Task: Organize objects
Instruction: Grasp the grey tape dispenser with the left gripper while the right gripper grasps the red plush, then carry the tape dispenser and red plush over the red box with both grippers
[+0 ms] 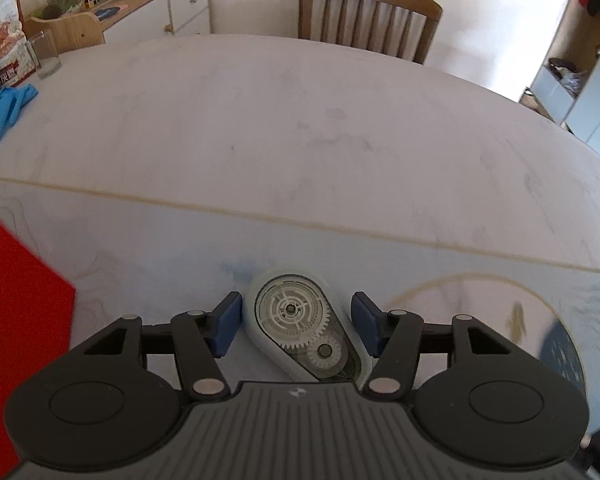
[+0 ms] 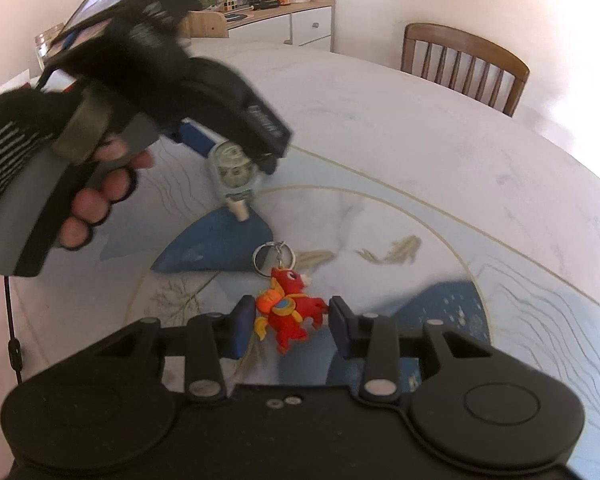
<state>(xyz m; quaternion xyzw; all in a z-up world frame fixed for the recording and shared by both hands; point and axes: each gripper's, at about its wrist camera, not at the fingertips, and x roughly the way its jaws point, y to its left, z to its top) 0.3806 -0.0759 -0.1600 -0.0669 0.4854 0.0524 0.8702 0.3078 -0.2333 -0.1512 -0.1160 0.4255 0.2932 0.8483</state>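
Observation:
A clear correction-tape dispenser (image 1: 305,330) with white gears lies on the table between the blue pads of my left gripper (image 1: 296,326). The left pad touches its side and a small gap shows at the right pad, so the jaws stand open around it. The dispenser also shows in the right wrist view (image 2: 235,174), under the left gripper (image 2: 220,140). A red and orange horse keychain (image 2: 290,310) with a metal ring (image 2: 273,258) lies between the pads of my right gripper (image 2: 290,326), which is open around it.
A red box (image 1: 18,320) stands at the left. A blue cloth (image 1: 6,106), a drinking glass (image 1: 44,54) and a snack bag (image 1: 2,32) sit at the far left of the table (image 1: 300,140). A wooden chair (image 1: 370,14) stands behind it, and a cluttered sideboard (image 1: 148,4).

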